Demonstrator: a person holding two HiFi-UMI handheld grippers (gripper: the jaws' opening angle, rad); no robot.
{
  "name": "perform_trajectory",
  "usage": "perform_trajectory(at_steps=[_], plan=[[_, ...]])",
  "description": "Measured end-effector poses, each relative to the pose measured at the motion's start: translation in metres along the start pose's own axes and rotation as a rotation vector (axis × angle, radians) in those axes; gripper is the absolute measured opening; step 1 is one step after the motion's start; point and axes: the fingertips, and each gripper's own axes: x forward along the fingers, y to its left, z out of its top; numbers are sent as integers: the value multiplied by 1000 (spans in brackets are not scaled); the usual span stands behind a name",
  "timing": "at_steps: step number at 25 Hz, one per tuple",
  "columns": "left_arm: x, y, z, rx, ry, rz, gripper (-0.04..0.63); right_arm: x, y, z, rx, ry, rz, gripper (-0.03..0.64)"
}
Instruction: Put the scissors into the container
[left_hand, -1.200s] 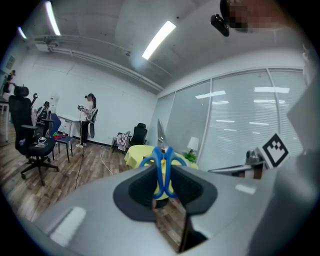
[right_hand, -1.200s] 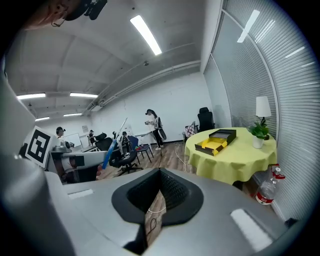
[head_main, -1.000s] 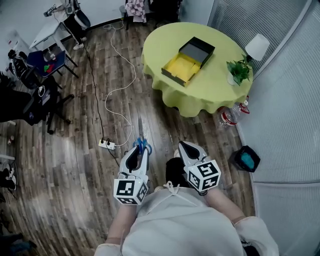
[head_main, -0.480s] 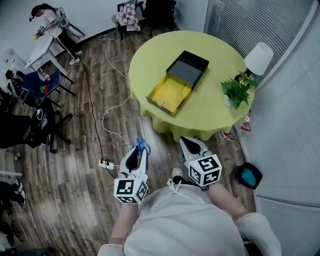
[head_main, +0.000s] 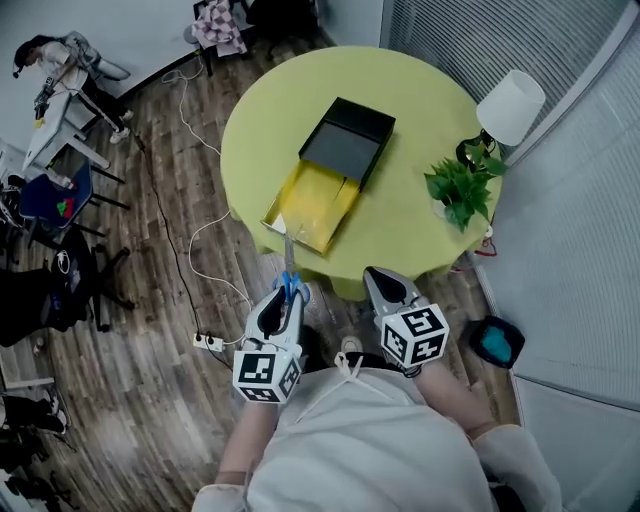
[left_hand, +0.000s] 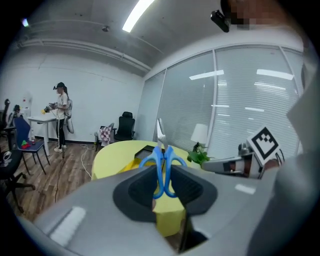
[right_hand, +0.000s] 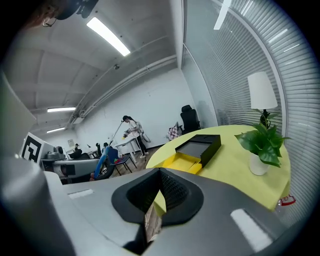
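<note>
Floor (head_main: 150, 300): wide and open left of the table (head_main: 425, 110).
Left gripper (head_main: 284, 297): clenched on one scissors (head_main: 288, 262), at the table's near edge.
Scissors: tip reaches over that edge, by the one container (head_main: 340, 150).
Right gripper (head_main: 385, 284): pinched together, empty, just off the table.
Table's right side: one plant (head_main: 458, 190), one lamp (head_main: 510, 105), wall (head_main: 585, 200) close.

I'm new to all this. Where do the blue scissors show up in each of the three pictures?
Head view: lower centre, scissors gripped in the left tongs, blades pointing at the yellow table.
Left gripper view: dead centre between the tongs, blades up.
Right gripper view: far left, a blue streak, probably them.
Shared landmark: the yellow table, in all three.
</note>
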Motion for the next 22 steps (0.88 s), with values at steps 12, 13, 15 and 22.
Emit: perform_trajectory(at_steps=[12, 13, 15, 22], plan=[[135, 54, 36, 88, 122, -276, 91, 73, -47, 43, 138, -38, -247, -2], [145, 61, 36, 93, 145, -298, 91, 79, -48, 47, 150, -42, -267, -2], [165, 74, 32, 108, 199, -343, 91, 93, -52, 53, 166, -48, -314, -2], [217, 104, -3, 200, 372, -472, 91, 131, -69, 49, 214, -53, -496, -2]])
